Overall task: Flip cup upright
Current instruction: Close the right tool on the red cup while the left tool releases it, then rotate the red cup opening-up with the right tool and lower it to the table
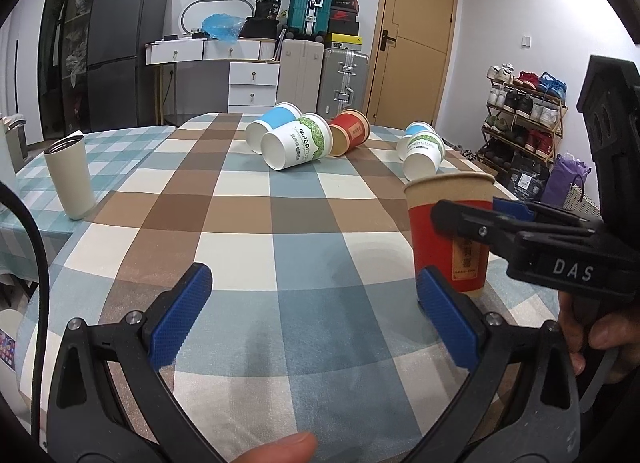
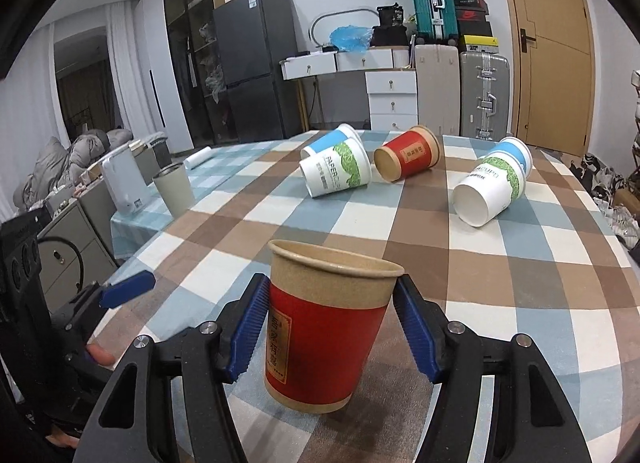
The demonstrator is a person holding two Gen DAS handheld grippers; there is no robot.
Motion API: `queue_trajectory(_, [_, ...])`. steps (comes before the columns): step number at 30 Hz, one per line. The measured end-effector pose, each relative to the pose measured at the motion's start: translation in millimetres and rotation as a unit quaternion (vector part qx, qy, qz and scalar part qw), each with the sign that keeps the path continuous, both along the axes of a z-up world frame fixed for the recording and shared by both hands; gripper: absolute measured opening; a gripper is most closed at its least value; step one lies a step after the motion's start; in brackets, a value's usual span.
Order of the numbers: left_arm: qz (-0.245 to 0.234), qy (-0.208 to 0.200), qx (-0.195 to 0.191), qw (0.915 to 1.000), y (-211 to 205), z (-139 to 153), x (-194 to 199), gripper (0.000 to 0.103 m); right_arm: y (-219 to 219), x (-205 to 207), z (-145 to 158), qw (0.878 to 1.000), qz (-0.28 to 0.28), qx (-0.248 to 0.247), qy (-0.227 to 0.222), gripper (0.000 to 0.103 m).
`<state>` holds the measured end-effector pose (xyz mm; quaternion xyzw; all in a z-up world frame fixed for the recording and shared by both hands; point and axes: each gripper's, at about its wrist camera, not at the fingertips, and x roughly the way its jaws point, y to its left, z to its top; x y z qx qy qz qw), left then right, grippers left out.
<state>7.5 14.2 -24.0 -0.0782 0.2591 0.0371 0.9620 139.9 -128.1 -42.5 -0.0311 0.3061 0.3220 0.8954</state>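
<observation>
Standing upright at my 6 o'clock on the checkered tabletop (image 2: 500, 263), the red paper cup (image 2: 320, 339) sits between my right hand-held gripper (image 2: 330, 329) pads, apparently gripped. My left hand-held gripper (image 1: 316, 319) gapes wide, holding nothing.

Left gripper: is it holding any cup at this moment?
No. The left gripper is wide open over bare tablecloth, nothing between its fingers.
</observation>
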Motion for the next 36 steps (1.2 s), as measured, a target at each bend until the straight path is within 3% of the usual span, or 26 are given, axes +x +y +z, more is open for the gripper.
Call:
queue_trajectory(9, [0.001, 0.0, 0.001, 1.0, 0, 0, 0, 0.102, -6, -19, 0, 0.998, 0.051, -0.031, -0.007, 0.064])
queue_trajectory(13, [0.0, -0.001, 0.003, 1.0, 0, 0, -1, 0.102, -9, -33, -6, 0.996, 0.071, -0.052, -0.031, 0.064])
queue_trajectory(25, [-0.001, -0.002, 0.0, 1.0, 0, 0, -1, 0.102, -5, -33, -15, 0.996, 0.04, -0.044, -0.059, 0.064])
queue_trajectory(29, [-0.002, -0.002, 0.003, 1.0, -3, 0, 0, 0.102, -8, -33, -14, 0.997, 0.045, -0.041, -0.053, 0.069])
queue_trajectory(36, [-0.005, -0.004, 0.004, 1.0, -6, 0, 0, 0.102, -24, -36, -7, 0.997, 0.061, -0.002, -0.056, 0.09])
